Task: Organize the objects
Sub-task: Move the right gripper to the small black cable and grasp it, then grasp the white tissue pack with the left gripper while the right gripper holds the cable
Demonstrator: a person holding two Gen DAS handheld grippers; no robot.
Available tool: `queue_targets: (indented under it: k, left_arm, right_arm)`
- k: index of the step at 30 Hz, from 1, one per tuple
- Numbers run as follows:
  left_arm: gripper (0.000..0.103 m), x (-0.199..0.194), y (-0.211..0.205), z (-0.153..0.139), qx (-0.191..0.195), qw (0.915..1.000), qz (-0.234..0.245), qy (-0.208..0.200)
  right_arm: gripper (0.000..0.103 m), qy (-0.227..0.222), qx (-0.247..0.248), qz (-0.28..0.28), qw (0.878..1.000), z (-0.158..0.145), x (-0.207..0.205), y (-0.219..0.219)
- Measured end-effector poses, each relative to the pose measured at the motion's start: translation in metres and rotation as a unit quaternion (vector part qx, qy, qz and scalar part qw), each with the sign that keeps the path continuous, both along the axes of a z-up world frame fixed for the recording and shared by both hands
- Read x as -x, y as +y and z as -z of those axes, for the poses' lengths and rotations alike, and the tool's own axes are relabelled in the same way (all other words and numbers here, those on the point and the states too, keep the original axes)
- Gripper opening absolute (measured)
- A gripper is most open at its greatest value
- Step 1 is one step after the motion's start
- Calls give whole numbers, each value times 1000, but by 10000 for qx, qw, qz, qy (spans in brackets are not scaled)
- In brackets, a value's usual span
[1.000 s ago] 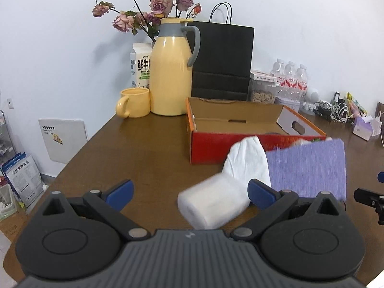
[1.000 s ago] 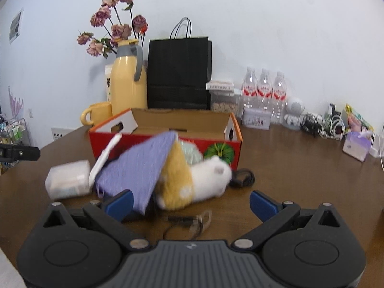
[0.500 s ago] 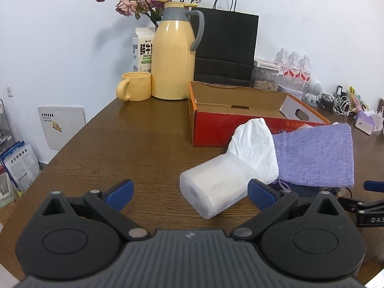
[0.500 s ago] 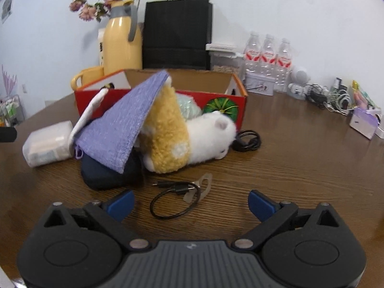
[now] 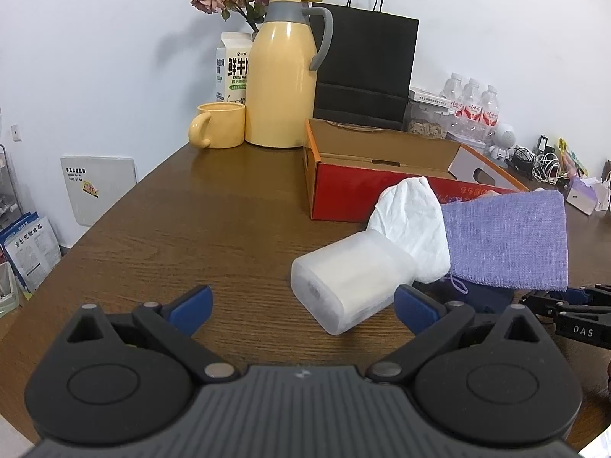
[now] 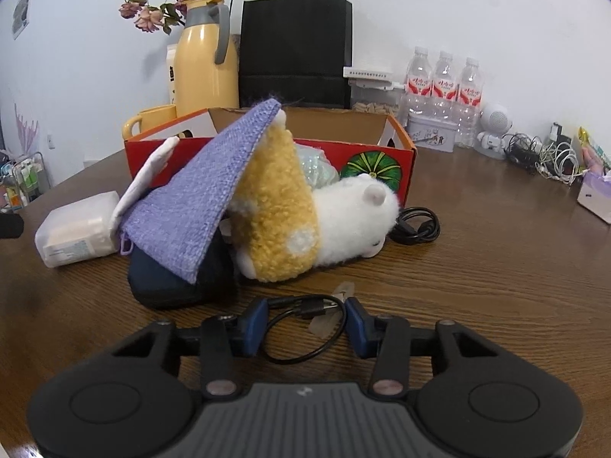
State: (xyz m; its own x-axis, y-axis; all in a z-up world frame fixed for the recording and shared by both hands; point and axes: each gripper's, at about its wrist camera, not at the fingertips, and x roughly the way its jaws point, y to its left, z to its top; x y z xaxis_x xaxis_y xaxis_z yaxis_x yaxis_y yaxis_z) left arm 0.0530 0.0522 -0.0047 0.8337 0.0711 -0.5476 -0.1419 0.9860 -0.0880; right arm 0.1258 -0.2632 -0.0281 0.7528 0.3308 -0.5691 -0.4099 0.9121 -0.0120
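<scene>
A red cardboard box (image 6: 404,150) stands open on the wooden table; it also shows in the left wrist view (image 5: 343,194). In front of it lie a purple cloth (image 6: 198,206), a yellow-and-white plush toy (image 6: 305,221), a dark pouch (image 6: 164,282) and a tissue pack (image 6: 72,233). My right gripper (image 6: 303,326) is half closed around a small black cable (image 6: 301,328) on the table; its pads flank the cable loop. My left gripper (image 5: 301,305) is open and empty, just short of the tissue pack (image 5: 351,286) and its white tissue (image 5: 412,221).
A yellow thermos (image 5: 282,76), yellow mug (image 5: 217,124), milk carton (image 5: 231,68) and black paper bag (image 5: 362,68) stand behind the box. Water bottles (image 6: 443,80), a tin (image 6: 431,133) and tangled chargers (image 6: 550,156) sit at the back right. A second black cable (image 6: 416,225) lies beside the plush.
My right gripper has moved forward and down to the small black cable and its jaws have narrowed around it. My left gripper has dropped slightly and stays open.
</scene>
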Motion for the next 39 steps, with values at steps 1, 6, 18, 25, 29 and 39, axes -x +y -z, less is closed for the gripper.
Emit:
queue_targets:
  k: [1,6,18,25,29,39]
  left_arm:
    - [103,0,0,0,-1,10000,9,5]
    - [103,-2,-1,2,-16,10000,18,42]
    - [103,-11,-8,5,-121,9998,156,74]
    - [103,-33,-21,11,-114,9996,236,129]
    - [103,-47,-26,13,170,9997,-63,147]
    - [103,-71,-47,21,168,9948,-979,207]
  right_arm:
    - [38,-47,0,10,10000,0,2,0]
    - [23,-269,-70,76,9996,-4,9,-4]
    - [23,-467,-228,107,9986,-3,22,-11]
    - [23,-565,-270,156,9979,-2,26,-13]
    - [23,-540,-299,161,9980,-1,27,-13]
    - [23,-502,-412,168,9977,0,27,-16]
